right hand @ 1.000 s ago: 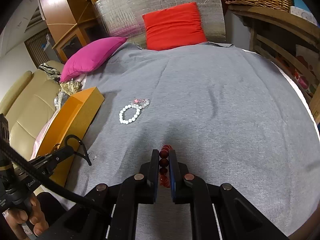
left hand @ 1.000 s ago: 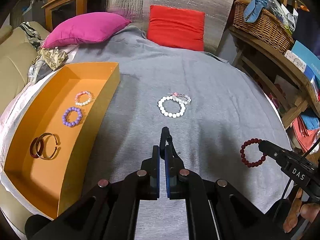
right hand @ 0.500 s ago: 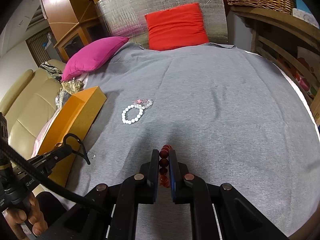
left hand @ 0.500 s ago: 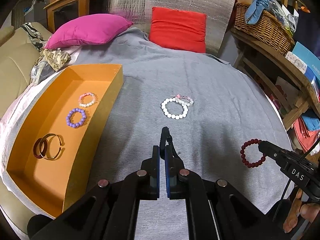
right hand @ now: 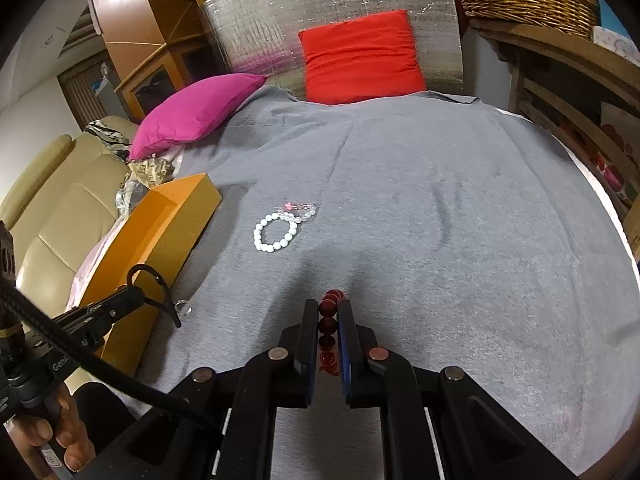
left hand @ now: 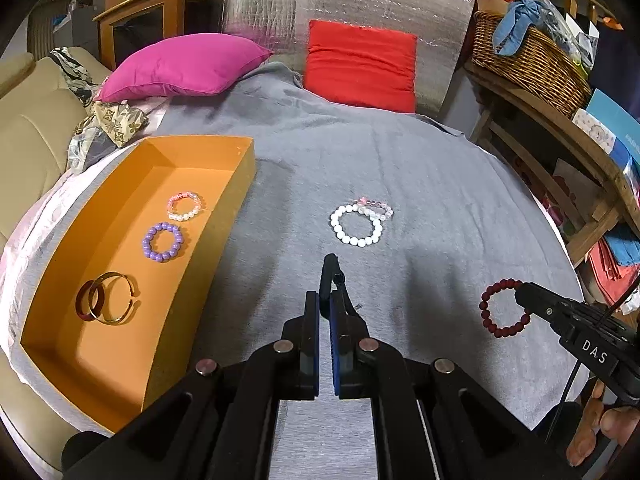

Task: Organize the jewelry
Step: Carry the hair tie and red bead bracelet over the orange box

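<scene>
Nothing has moved noticeably. Left gripper point(left hand: 325, 308) is clenched on a black hook-shaped piece point(left hand: 331, 270); right gripper point(right hand: 328, 312) grasps the dark red bracelet point(left hand: 505, 308) above the bed's right edge. Next: carry both to the orange box point(left hand: 236, 208).

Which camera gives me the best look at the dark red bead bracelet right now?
Left wrist view: the whole dark red bead bracelet shows as a ring, pinched at one side by the right gripper. The right wrist view shows only a few beads between its jaws.
</scene>
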`<state>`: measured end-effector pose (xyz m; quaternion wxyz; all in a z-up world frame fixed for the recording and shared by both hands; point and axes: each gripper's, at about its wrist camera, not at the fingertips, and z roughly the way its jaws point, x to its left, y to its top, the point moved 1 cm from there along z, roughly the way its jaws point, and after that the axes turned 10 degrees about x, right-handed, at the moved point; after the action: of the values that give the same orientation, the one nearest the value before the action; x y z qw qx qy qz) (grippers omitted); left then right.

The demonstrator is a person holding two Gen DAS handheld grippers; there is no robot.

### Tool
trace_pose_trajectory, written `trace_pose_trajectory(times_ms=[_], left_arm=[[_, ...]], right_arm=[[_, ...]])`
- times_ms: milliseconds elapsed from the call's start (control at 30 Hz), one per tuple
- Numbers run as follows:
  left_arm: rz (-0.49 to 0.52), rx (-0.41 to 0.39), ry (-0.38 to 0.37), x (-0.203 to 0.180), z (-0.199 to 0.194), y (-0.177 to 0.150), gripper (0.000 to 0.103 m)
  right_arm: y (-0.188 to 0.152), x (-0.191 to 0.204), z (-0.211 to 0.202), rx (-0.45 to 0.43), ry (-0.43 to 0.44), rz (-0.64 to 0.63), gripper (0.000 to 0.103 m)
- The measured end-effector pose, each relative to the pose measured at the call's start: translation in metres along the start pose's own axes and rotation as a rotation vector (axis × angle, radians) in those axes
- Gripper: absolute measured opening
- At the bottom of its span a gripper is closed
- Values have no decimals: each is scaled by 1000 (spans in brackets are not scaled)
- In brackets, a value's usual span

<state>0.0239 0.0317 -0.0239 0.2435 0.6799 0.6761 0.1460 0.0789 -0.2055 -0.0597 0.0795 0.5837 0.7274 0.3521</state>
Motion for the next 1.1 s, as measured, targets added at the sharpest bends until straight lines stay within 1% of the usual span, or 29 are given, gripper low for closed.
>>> trace_pose_trajectory(times_ms=[1100], left_arm=[[-27,0,14,13,-1,2,5]], right_arm=[[8,14,5,7,7,-38,10]])
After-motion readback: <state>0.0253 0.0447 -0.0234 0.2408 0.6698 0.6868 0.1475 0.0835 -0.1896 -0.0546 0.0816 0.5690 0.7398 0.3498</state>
